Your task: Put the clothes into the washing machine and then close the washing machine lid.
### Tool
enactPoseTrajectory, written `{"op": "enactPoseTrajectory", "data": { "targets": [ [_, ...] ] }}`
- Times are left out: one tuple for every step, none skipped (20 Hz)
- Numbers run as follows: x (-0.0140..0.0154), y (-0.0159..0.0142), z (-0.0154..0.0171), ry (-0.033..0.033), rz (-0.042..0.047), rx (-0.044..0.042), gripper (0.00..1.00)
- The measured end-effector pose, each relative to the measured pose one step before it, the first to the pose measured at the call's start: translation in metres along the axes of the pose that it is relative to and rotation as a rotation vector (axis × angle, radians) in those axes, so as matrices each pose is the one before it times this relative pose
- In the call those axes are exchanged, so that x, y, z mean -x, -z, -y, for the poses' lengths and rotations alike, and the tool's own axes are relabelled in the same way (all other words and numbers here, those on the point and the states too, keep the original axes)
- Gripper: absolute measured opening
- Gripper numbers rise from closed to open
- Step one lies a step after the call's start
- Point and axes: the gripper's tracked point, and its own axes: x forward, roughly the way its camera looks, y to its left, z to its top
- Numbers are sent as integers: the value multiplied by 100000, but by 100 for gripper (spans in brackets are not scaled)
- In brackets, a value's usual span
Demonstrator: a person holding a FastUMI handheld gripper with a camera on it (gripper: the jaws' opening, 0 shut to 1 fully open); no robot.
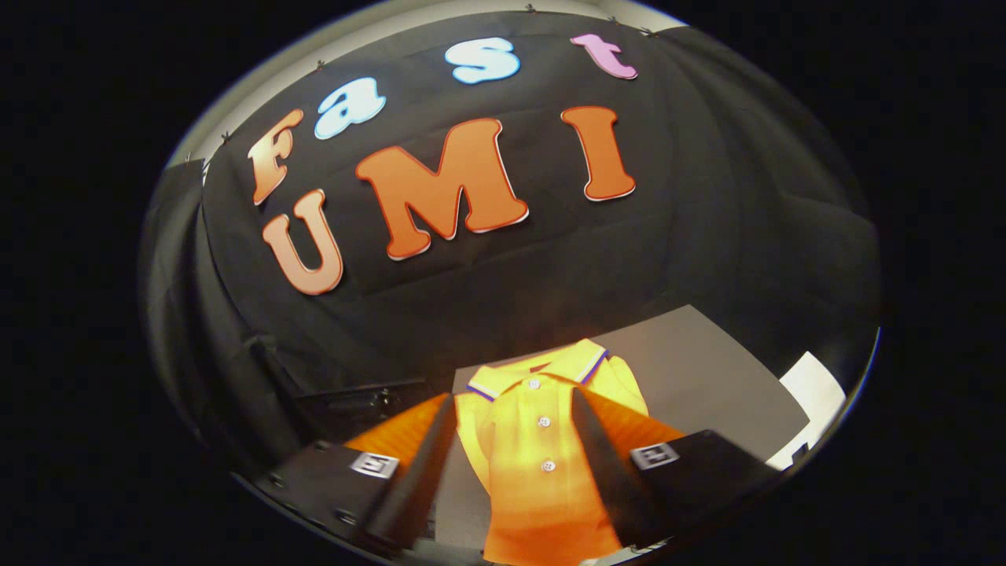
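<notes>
A grey table top (699, 369) spreads beyond the tongs (515, 440), running back to the booth's black cloth wall (629, 251). Off past the right finger, near the table's far side, lies a white sheet or panel (813, 389); what it is cannot be told. Beyond the left finger, against the foot of the wall, sits a dark box-like thing (361, 405), too dim to name. Nothing lies between the fingers and the shirt.

The shirt (542, 464) is a small yellow polo, lying flat on the table with its front up. It sits between the 2 fingers and reaches just ahead of them, the collar at the far end. The collar is folded down and edged with a dark purple stripe. 3 white buttons run in a line down the placket. 1 short sleeve pokes out behind the right finger.

The tongs are spread wide, 1 finger on each side of the shirt, neither pressing on it.
</notes>
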Motion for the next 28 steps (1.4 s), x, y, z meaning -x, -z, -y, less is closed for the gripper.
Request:
{"op": "enactPoseTrajectory", "data": {
  "targets": [
    [-219, 754, 535, 3385, -651, 2031, 97],
    [-512, 79, 650, 3339, -103, 2751, 96],
    [-633, 305, 258, 1725, -1423, 1663, 96],
    [-609, 710, 36, 284, -2874, 385, 96],
    [-363, 872, 86, -139, -3370, -445, 96],
    [-846, 675, 39, 252, -2364, -420, 96],
    [-631, 822, 232, 1038, -3026, 680, 96],
    [-621, 745, 363, 1587, -2108, 736, 96],
    [-465, 550, 613, 2105, -929, 998, 96],
    [-277, 236, 219, 757, -882, -365, 93],
    [95, -149, 163, 728, 438, -2396, 69],
    [-365, -838, 93, 49, 2713, -3553, 45],
    [321, 346, -607, -3382, -2097, -1629, 21],
    [682, -311, -111, -644, 1798, -2054, 19],
    [153, -346, -244, -1459, 141, -107, 16],
    [1063, -942, -543, -1577, 3174, 223, 16],
    [900, -1501, -1218, -2618, 3740, 140, 16],
    [1003, -1118, -1423, -2592, 3212, 477, 16],
    [1214, -1025, -1303, -2665, 2800, 863, 16],
    [1025, -958, -1459, -2601, 2548, 678, 16],
    [822, -805, -1657, -2910, 1587, 958, 16],
    [564, -672, -1877, -2838, 1494, 647, 16],
    [391, -516, -2126, -3572, 1479, 32, 16],
    [-19, -245, -2502, -4428, 565, -878, 16],
    [254, 227, -2298, -4505, 386, -1140, 16],
    [-90, 344, -2416, -4073, -248, -623, 16],
    [-489, 620, -2380, -3673, -759, 578, 16],
    [-714, 929, -1945, -2473, -1492, 1279, 16]
  ]
}}
